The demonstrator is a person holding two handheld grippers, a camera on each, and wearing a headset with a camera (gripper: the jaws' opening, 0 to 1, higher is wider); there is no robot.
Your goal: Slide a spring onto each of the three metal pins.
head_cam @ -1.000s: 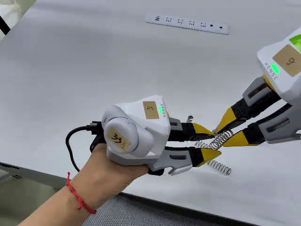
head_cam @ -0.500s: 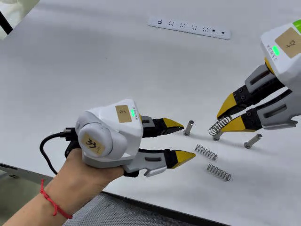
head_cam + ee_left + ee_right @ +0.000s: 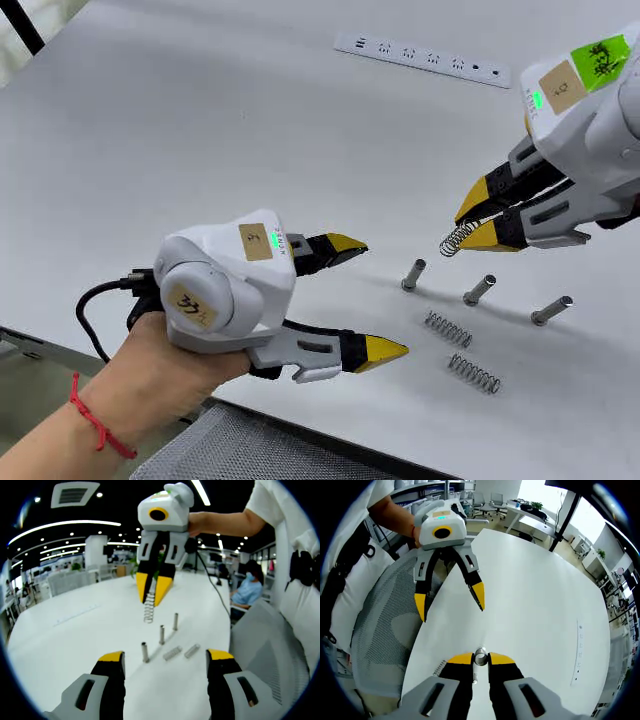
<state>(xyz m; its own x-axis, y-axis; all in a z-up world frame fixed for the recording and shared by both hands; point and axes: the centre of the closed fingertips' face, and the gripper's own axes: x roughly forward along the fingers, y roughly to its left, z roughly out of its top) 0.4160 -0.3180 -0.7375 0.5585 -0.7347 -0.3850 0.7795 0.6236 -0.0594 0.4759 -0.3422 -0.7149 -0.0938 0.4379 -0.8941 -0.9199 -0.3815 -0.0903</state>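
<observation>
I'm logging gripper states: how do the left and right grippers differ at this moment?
The left gripper stands wide open with nothing between its jaws; the right gripper is shut on a spring. The left gripper is held off to the side of the three pins; the right gripper is raised close above them, the spring hanging from its tips. Both have white bodies and yellow-tipped jaws.

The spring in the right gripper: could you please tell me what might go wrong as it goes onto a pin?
The spring is pinched only at one end by the right gripper and dangles free, so it may sway and miss a pin's top, or slip out. The three pins stand close together with nothing visibly holding them; a nudge could topple one. The left gripper is open and apart, steadying nothing.
</observation>
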